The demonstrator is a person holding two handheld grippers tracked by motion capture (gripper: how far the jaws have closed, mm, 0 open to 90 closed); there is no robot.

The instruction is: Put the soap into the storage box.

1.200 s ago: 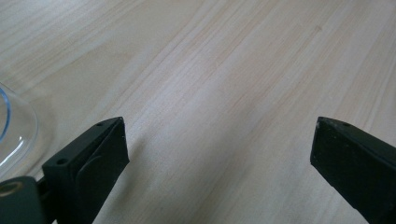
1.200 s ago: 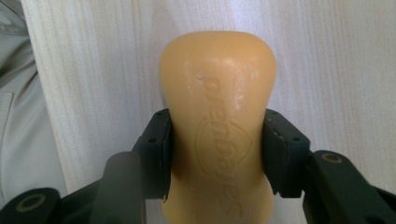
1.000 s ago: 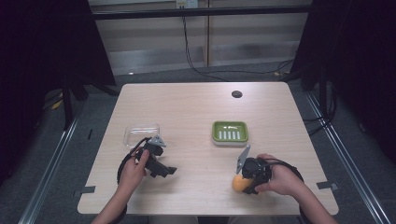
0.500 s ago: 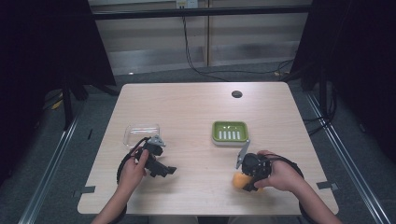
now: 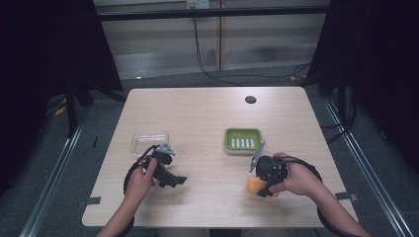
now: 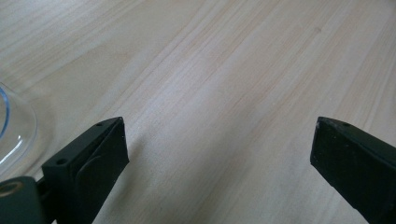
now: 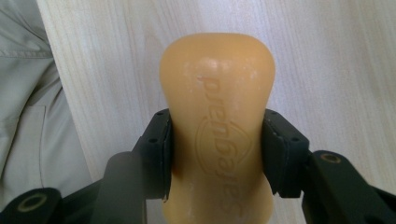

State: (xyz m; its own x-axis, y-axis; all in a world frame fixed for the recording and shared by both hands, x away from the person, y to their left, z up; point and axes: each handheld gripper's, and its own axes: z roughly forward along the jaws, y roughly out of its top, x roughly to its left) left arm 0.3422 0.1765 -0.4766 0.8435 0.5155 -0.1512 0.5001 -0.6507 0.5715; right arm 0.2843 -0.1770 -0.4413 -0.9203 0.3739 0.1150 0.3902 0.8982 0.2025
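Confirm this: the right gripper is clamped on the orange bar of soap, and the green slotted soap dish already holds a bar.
Wrong on the dish. In the high view the green slotted soap dish lies empty; the right gripper is indeed clamped on the orange bar of soap, as the right gripper view shows.

On my overhead feed I see a pale wood worktop (image 5: 207, 118). A green slotted dish (image 5: 242, 139) sits just to 3 o'clock of centre; a clear plastic tray (image 5: 149, 142) lies well apart from it toward 9 o'clock. A small dark round hole (image 5: 250, 99) sits toward 1 o'clock, near the far edge. Black cables (image 5: 207, 54) trail on the floor beyond, at 12 o'clock
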